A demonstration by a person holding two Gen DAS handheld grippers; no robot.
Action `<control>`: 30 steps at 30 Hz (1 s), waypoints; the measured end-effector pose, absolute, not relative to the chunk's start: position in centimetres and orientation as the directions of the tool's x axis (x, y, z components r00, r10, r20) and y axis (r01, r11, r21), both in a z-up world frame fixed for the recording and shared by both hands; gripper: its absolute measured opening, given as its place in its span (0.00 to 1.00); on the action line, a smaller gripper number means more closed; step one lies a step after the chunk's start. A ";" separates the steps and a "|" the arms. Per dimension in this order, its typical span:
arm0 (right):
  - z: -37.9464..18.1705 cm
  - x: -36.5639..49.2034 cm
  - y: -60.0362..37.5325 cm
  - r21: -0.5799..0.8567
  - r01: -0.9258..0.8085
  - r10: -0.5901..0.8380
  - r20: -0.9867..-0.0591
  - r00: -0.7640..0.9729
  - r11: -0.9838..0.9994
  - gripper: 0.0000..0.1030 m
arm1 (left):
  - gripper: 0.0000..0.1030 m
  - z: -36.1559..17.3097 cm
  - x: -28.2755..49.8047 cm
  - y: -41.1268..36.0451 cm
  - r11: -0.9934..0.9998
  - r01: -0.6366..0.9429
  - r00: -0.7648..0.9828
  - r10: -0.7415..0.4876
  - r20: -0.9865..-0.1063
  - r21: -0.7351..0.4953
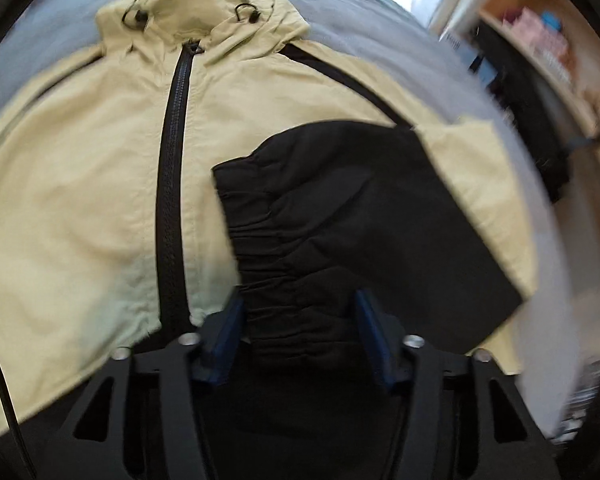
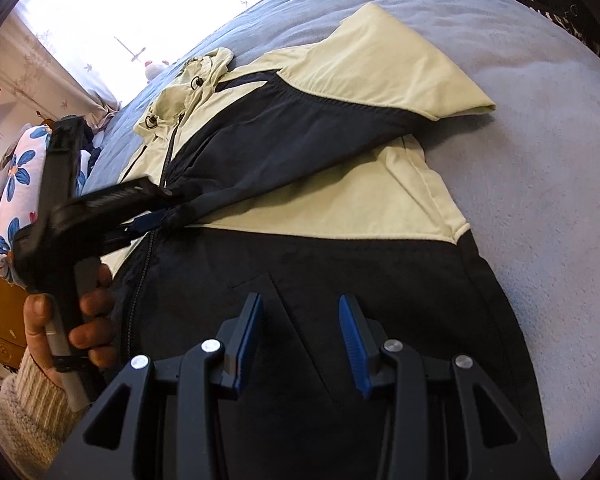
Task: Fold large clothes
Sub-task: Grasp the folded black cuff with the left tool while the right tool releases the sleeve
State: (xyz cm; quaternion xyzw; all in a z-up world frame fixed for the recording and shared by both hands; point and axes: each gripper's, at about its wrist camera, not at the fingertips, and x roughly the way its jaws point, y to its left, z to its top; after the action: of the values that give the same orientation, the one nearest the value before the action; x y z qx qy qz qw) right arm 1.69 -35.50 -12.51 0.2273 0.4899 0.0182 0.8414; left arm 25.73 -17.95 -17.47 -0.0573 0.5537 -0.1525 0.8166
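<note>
A pale yellow and black hooded jacket (image 1: 80,168) lies front up on a grey bed, zipped, hood at the far end. Its right sleeve (image 1: 340,208) is folded across the chest. My left gripper (image 1: 298,308) has its blue pads either side of the black elastic cuff (image 1: 284,280), apparently pinching it. In the right wrist view the jacket (image 2: 340,204) spreads out, and the left gripper (image 2: 156,216) holds the cuff near the zipper. My right gripper (image 2: 300,332) is open and empty, above the black lower panel (image 2: 300,272).
The grey bedcover (image 2: 540,160) surrounds the jacket. A flowered pillow (image 2: 16,176) lies at the left, with a bright window beyond. Shelves with clutter (image 1: 548,48) stand at the right in the left wrist view.
</note>
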 end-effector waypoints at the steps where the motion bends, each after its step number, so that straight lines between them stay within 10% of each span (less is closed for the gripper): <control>1: -12.6 1.7 -35.4 0.397 0.193 0.250 -0.817 0.519 0.897 0.39 | 0.38 -17.5 25.7 -18.4 0.953 0.198 0.351 -0.286 -0.891 -0.228; 30: -8.7 3.4 -34.3 0.152 0.185 0.037 -0.859 0.511 0.971 0.45 | 0.24 1.0 23.7 -10.8 0.978 0.206 0.725 -0.125 -0.677 0.040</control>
State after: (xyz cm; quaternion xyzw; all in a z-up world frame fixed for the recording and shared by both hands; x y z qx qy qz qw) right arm 3.37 -34.35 -8.66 0.1126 0.4928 -0.0429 0.8618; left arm 23.68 -10.76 1.04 0.0563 0.3600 -0.0895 0.9269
